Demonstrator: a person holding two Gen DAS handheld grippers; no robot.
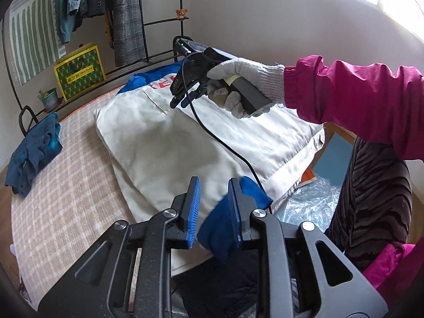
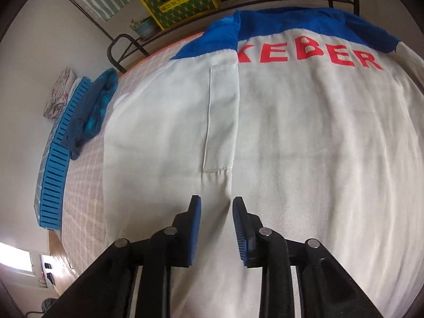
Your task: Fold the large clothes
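Observation:
A large white garment (image 1: 169,143) with blue shoulders and red letters lies folded on the checked bed cover (image 1: 66,190). Its blue cuff (image 1: 228,222) lies at the near edge. My left gripper (image 1: 213,188) is open and empty, just above that cuff. My right gripper (image 1: 182,98), held by a gloved hand, hovers open over the garment's far part. In the right wrist view the right gripper (image 2: 216,206) is open and empty above the white cloth (image 2: 304,145), below the red lettering (image 2: 310,54).
A crumpled dark blue garment (image 1: 34,151) lies at the bed's left edge. A black metal rack (image 1: 148,13) with hanging clothes, a yellow-green box (image 1: 79,71) and a potted plant (image 1: 49,98) stand behind the bed. Clear plastic (image 1: 310,206) lies at the right.

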